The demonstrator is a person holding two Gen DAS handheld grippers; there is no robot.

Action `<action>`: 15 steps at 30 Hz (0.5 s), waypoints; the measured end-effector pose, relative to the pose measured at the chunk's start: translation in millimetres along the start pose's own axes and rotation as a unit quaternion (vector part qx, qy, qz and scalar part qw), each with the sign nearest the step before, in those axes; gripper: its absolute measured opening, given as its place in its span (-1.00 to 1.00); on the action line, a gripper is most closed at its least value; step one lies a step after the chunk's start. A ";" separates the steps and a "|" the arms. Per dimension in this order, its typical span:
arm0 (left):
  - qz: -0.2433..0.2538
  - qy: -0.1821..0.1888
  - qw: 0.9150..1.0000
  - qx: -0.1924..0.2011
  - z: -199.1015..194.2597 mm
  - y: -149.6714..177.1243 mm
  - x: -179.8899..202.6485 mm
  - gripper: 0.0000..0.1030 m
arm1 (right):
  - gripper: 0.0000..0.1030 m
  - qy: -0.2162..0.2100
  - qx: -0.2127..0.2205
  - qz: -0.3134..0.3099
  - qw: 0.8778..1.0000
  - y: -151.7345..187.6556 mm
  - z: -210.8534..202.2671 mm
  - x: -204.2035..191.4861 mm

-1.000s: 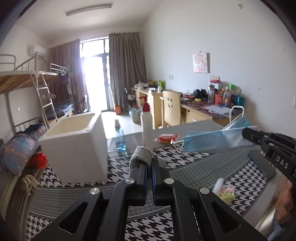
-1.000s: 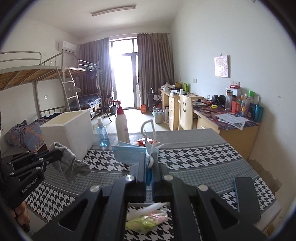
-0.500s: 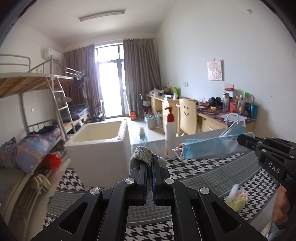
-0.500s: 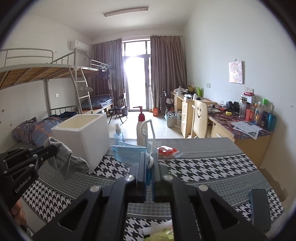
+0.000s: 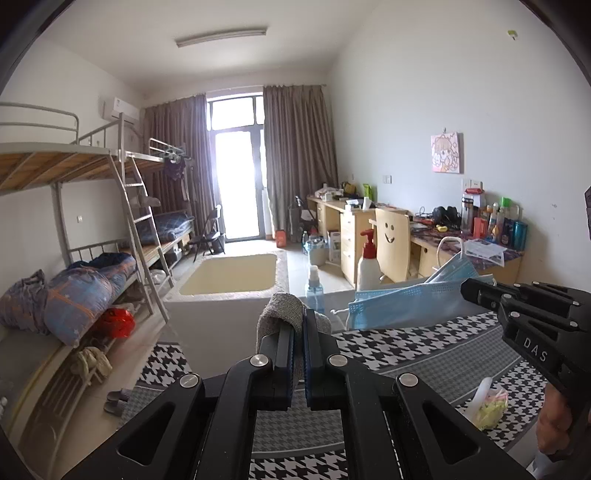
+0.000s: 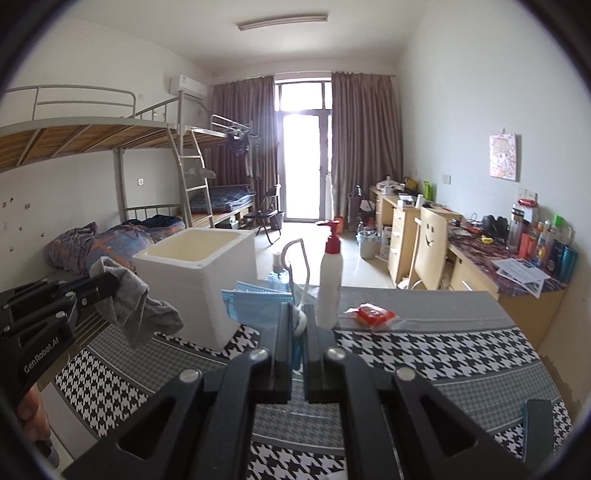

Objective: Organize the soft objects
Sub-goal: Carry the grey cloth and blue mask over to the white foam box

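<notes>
Midway: left gripper [image 5: 299, 325] clamped on grey cloth [image 6: 136, 299], right gripper [image 6: 297, 321] on blue mask [image 5: 406, 302]; neither yet inside foam box [image 6: 207, 273], centre-left.

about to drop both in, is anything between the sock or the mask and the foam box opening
Nothing visible blocks either. The foam box stands open-topped with no lid. The left gripper holds the grey sock beside it; the right gripper holds the blue mask just in front.

You face a white-walled room with a bright balcony door [image 6: 301, 166] between brown curtains [image 6: 364, 147]. Bunk beds [image 5: 74, 206] line your left, wooden desks [image 6: 476, 266] your right, under a ceiling lamp [image 5: 221, 36].
</notes>
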State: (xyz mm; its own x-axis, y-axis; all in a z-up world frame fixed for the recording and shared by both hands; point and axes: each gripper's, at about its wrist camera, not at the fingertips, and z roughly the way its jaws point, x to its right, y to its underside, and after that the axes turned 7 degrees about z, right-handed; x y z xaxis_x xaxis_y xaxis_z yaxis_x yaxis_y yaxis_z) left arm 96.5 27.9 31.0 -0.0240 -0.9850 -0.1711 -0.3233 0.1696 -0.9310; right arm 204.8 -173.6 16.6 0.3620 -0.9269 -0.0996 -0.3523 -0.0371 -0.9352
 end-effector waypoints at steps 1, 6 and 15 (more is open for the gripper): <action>-0.001 -0.001 1.000 0.002 0.1 -1.4 -1.5 -0.92 | -0.88 -0.002 0.000 -0.002 1.000 -1.2 0.6 -1.6; 0.000 -0.011 1.000 0.012 2.3 -9.9 -8.1 -0.92 | -0.88 -0.012 0.000 -0.010 1.000 -5.6 4.0 -6.3; -0.007 -0.010 1.000 0.012 18.0 -25.1 -22.7 -0.92 | -0.88 -0.027 -0.001 -0.018 0.999 -17.3 12.8 -22.3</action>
State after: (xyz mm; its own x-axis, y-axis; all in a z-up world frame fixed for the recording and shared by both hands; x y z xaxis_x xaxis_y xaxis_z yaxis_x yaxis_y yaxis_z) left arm 122.1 46.6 52.4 -0.0004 -0.9864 -0.1646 -0.3012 0.1570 -0.9405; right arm 213.8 -147.5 30.6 0.4204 -0.9034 -0.0845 -0.3404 -0.0707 -0.9376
